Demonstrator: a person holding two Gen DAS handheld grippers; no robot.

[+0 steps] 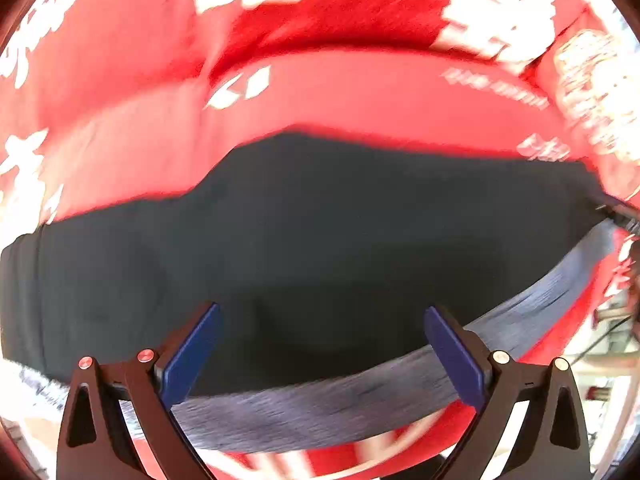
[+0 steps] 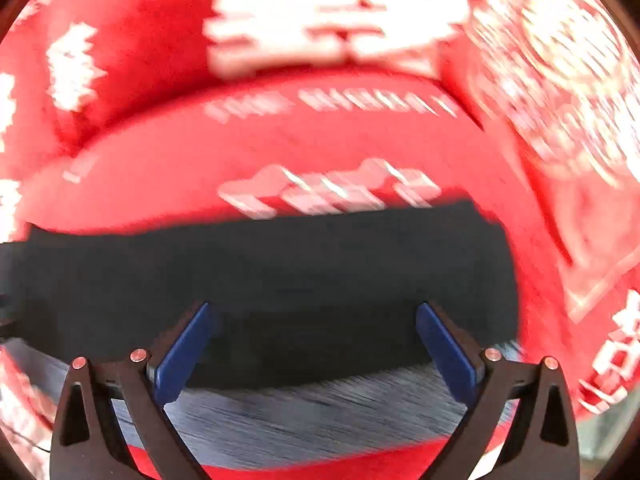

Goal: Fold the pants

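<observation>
Bright, overexposed light; motion blur; fisheye-bent edges.

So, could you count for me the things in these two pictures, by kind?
Dark pants: 1
Grey cloth strip along their near edge: 1
Red patterned cover: 1
Open grippers: 2, left and right
Total: 5

Dark pants (image 1: 320,240) lie flat on a red quilt (image 1: 360,92) (white-patterned, puffy).
</observation>
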